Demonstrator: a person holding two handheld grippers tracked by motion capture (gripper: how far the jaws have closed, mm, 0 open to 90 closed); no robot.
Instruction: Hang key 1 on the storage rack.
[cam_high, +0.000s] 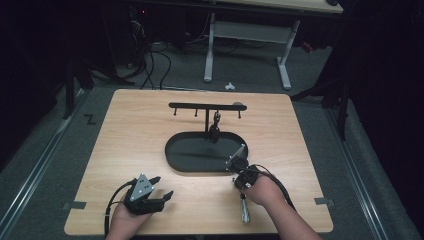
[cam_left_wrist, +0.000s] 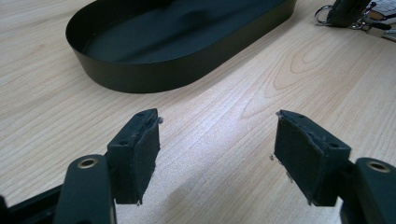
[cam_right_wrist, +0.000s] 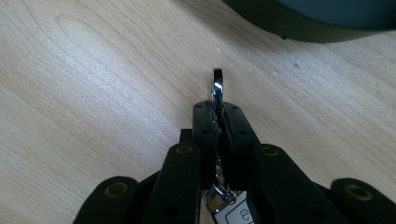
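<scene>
Two forearms come in over the table's (cam_high: 125, 130) near edge. The left hand (cam_high: 125, 217) holds the left gripper (cam_high: 161, 187) near the near-left corner, its jaws wide apart and empty. The right hand (cam_high: 262, 190) holds the right gripper (cam_right_wrist: 218, 109) right of centre, jaws clamped together on a key ring (cam_right_wrist: 217, 86).
</scene>
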